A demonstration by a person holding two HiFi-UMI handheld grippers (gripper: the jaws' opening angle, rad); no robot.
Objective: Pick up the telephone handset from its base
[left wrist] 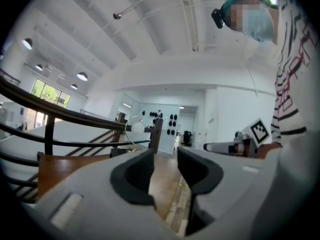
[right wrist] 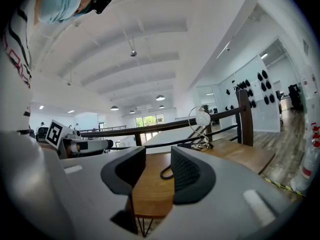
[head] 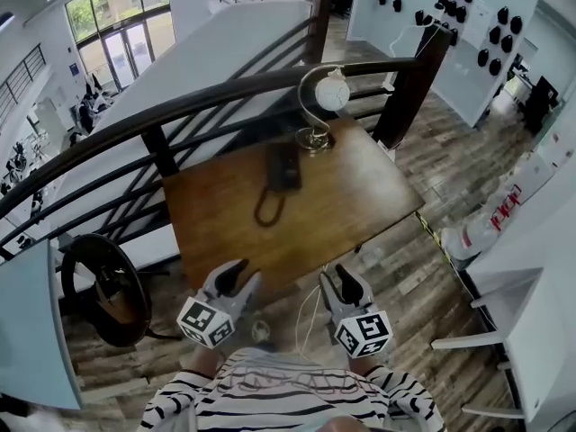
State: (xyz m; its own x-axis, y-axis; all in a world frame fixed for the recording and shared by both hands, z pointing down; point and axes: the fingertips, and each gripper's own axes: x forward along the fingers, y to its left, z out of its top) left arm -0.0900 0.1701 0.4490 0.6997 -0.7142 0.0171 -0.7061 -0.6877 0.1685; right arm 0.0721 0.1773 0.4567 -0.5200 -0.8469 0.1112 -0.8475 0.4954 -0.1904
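A black telephone (head: 282, 165) lies on the brown wooden table (head: 360, 187), towards its far side, with a looped black cord (head: 268, 207) trailing towards me. The handset rests on the base. My left gripper (head: 241, 275) and right gripper (head: 340, 277) hover side by side at the table's near edge, well short of the phone. Both are open with nothing between the jaws. In the right gripper view the open jaws (right wrist: 157, 171) frame the table edge and the cord (right wrist: 164, 172). The left gripper view shows its open jaws (left wrist: 165, 169) pointing past the table's corner towards the floor.
A curved silver lamp with a white globe (head: 324, 97) stands at the table's far edge. A dark stair railing (head: 225, 93) runs behind the table. A black round object (head: 103, 286) sits on the floor at left. White cable (head: 310, 318) lies below the table; white furniture (head: 531, 331) stands at right.
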